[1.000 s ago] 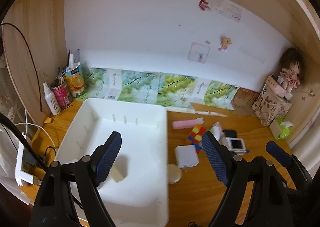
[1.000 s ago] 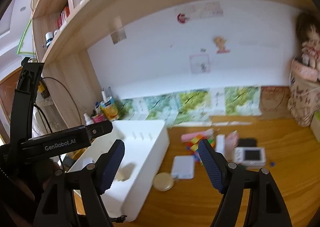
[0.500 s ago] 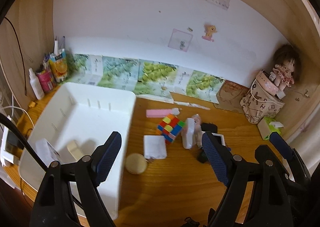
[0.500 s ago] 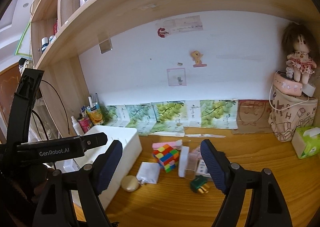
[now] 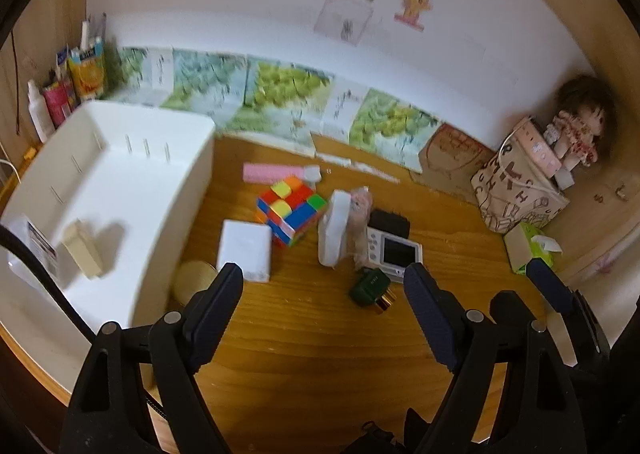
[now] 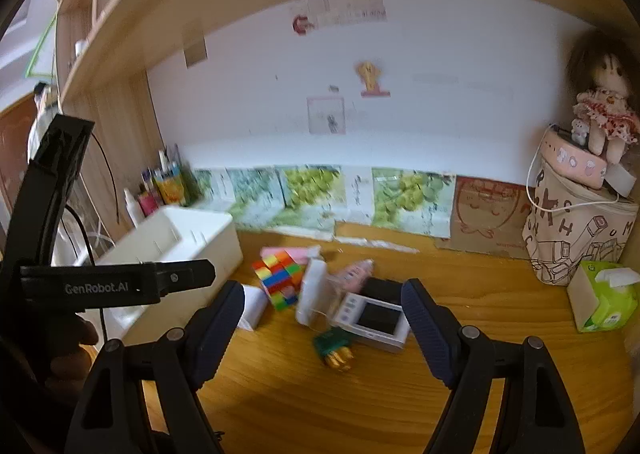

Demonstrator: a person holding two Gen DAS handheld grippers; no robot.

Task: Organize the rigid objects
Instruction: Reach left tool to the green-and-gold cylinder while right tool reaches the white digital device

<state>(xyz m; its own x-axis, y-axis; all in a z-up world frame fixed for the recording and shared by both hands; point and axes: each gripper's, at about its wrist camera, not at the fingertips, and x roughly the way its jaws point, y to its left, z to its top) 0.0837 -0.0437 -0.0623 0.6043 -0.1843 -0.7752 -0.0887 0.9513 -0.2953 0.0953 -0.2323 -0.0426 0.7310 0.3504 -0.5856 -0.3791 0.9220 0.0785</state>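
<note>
1. Wooden bench (image 5: pixel 320 334) under a shelf, against a white wall lined with green pictures; a doll and a tissue box (image 6: pixel 600 298) stand at the far right.
2. A white bin (image 5: pixel 120 182) sits at the bench's left end, with a small beige block (image 5: pixel 82 250) and a white labelled box lying inside it.
3. Loose things wait in a cluster just right of the bin: a colour cube (image 5: pixel 290 212), a flat white box (image 5: pixel 245 250), a round beige lid (image 5: pixel 192 280), a pink bar (image 5: pixel 268 172), a small screen device (image 5: pixel 394 254), a green plug (image 5: pixel 370 288).
4. The left gripper (image 5: pixel 322 304) hangs above the cluster, jaws wide apart and empty; the right gripper (image 6: pixel 322 314) also stands wide apart, holding nothing.
5. Judged step: reaching for the next piece to bin. The green plug lies nearest between both sets of jaws.
6. Next move calls for lowering one gripper over a single item and closing without nudging its touching neighbours.
</note>
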